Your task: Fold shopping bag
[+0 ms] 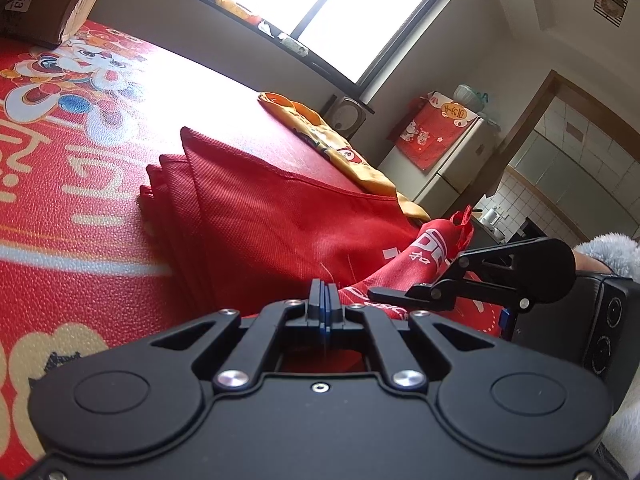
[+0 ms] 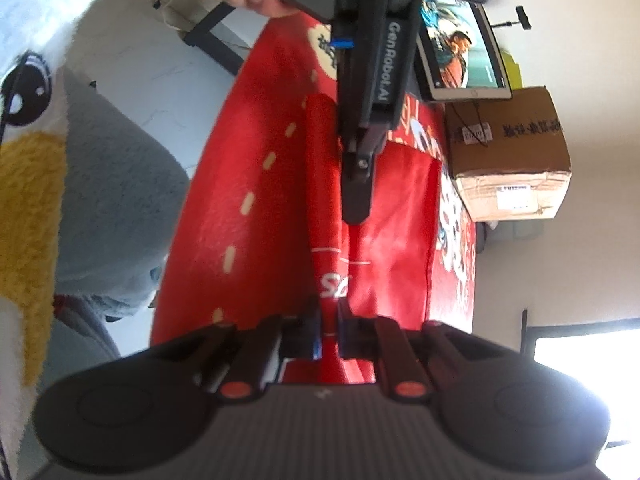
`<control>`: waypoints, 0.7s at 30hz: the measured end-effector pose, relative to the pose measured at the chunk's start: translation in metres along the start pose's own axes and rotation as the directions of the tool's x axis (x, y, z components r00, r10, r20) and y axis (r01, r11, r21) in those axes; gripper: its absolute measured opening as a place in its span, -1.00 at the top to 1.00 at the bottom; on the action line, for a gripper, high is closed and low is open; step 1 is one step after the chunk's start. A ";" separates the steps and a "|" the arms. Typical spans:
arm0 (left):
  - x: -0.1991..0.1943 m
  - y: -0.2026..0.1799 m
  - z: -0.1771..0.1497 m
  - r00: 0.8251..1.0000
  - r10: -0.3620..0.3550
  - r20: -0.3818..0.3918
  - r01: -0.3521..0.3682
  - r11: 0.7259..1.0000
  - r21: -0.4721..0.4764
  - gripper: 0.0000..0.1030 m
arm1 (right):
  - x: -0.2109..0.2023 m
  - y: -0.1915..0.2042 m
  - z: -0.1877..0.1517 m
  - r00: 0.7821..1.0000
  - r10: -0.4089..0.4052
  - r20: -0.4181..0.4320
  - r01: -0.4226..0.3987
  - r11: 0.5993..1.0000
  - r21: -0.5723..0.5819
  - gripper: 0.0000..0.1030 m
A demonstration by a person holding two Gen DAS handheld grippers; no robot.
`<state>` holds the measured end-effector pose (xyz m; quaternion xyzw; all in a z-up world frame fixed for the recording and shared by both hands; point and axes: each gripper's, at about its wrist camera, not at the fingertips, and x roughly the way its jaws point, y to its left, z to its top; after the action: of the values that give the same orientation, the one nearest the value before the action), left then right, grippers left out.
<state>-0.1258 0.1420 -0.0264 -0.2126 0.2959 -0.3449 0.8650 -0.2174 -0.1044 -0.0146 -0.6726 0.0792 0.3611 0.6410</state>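
Red and busy, the table cover (image 1: 92, 208) carries a printed cartoon figure and large pale characters that I cannot read from this angle. On it lies the red shopping bag (image 1: 280, 232), a non-woven fabric one, near the front edge of the table and just before both tools.

The bag looks already partly folded: in the left wrist view several layers are stacked, with their edges stepped at the far left corner. One long flap or side of the bag is raised above the rest. The left gripper (image 1: 323, 300) has its tongs together on the near edge of the fabric, as far as I can judge. The right gripper (image 2: 329, 320) is clamped on the raised strip, which runs up between its fingers. I think a further fold is in progress; the lifted part is not yet laid down and pressed flat, and maybe one more fold remains after that.

Writing: white letters on the bag, something like "SO" (image 2: 335, 286), are only partly visible because of blur. The left tool's side reads "GenRobot.AI" (image 2: 386, 62). A cardboard box (image 2: 508, 152) has a shipping label and dark print, too small to read. A tablet (image 2: 460, 60) shows a video.
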 end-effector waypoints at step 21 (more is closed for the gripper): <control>-0.004 0.002 0.002 0.999 -0.028 -0.027 0.028 1.000 0.005 0.94 | -0.010 -0.045 -0.010 0.974 0.211 0.081 -0.226 0.924 0.308 0.78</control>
<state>-0.1262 0.1466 -0.0251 -0.2099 0.3034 -0.3605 0.8567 -0.1957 -0.1093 0.0264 -0.5398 0.1953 0.4285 0.6978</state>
